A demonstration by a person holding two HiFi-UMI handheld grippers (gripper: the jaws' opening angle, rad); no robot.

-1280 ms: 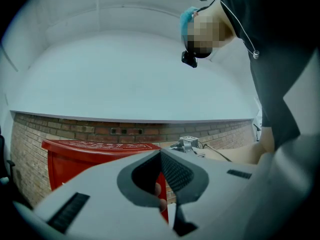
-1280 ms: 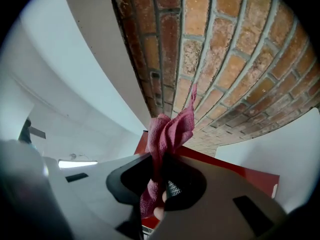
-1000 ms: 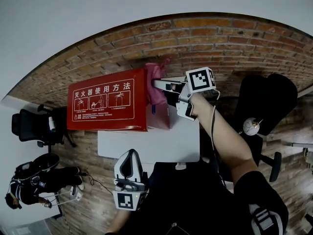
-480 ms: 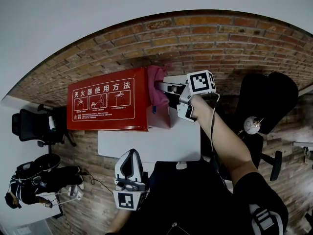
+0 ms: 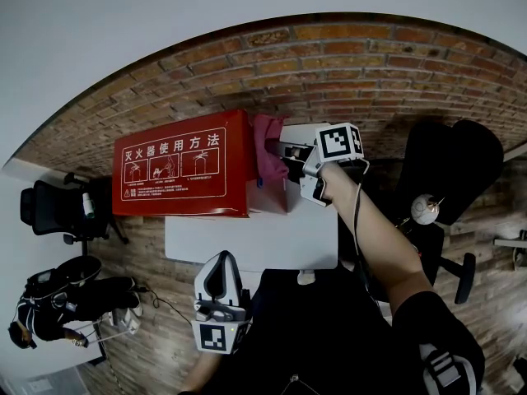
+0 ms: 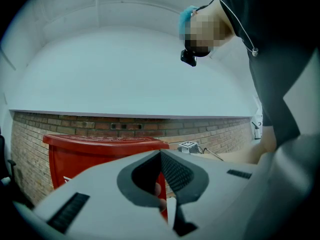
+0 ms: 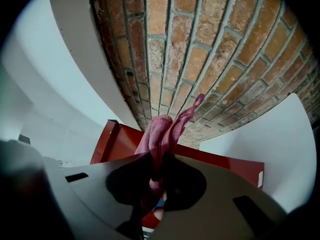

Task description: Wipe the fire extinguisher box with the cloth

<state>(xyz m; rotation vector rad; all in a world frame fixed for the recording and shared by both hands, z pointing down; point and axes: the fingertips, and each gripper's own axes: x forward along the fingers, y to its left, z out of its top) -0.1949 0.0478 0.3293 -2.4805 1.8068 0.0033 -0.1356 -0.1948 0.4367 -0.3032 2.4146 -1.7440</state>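
The red fire extinguisher box [image 5: 177,167] lies on a white table [image 5: 247,241], its label side up. A pink cloth [image 5: 268,146] is pressed against the box's right end, and my right gripper [image 5: 277,148] is shut on it. In the right gripper view the cloth [image 7: 160,134] hangs out past the closed jaws in front of the red box [image 7: 220,166]. My left gripper [image 5: 216,259] hangs low at the table's near edge, apart from the box, shut with nothing in it. The left gripper view has the red box [image 6: 95,154] beyond the jaws of my left gripper [image 6: 161,184].
Brick-patterned flooring [image 5: 370,64] surrounds the table. A black office chair [image 5: 49,212] stands at the left and another black chair [image 5: 453,167] at the right. A person [image 6: 270,59] in dark clothes fills the right side of the left gripper view.
My right gripper has slid a little toward me along the box's right end with the cloth. The cloth's loose top has folded down. The left gripper has stayed put.
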